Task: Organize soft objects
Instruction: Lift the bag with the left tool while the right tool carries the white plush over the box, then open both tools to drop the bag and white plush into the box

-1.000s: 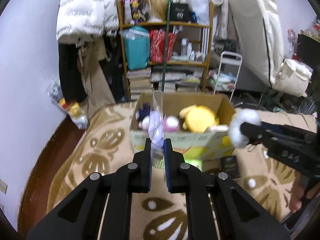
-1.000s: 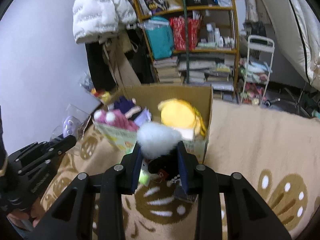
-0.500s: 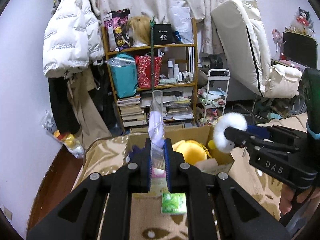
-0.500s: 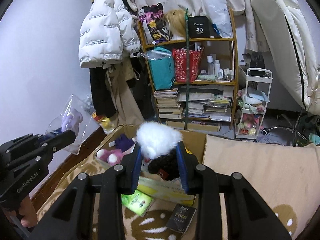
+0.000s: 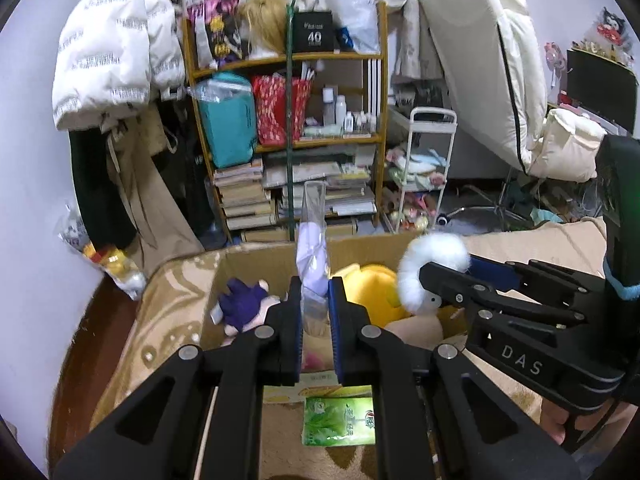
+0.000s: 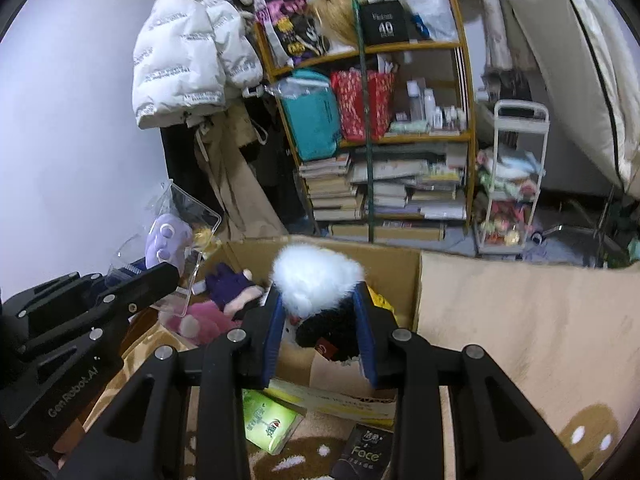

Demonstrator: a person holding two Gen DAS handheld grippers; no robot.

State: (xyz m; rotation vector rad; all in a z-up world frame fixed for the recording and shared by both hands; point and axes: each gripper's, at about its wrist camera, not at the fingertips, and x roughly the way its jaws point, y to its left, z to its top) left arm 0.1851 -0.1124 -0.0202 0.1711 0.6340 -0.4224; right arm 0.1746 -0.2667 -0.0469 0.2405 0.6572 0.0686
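Observation:
An open cardboard box (image 5: 244,264) sits on the patterned rug and holds a yellow plush (image 5: 368,286), a purple plush (image 5: 240,304) and a pink plush (image 6: 200,320). My left gripper (image 5: 314,300) is shut on a clear plastic bag with a lilac plush (image 5: 314,248) inside, held over the box's near side. My right gripper (image 6: 320,308) is shut on a white-and-black fluffy plush (image 6: 316,280) above the box (image 6: 392,264). In the right wrist view the left gripper (image 6: 168,276) and its bagged lilac plush (image 6: 168,240) hover at the box's left corner.
A green packet (image 5: 340,420) and a black packet (image 6: 364,452) lie on the rug before the box. Behind it stand a crowded wooden shelf (image 5: 288,120), a white cart (image 5: 424,168) and hanging coats (image 5: 108,60). Beige rug (image 6: 520,320) spreads to the right.
Both grippers have carried their toys forward until they hang over the box. The box now appears larger and lower in both views. Neither grip has altered.

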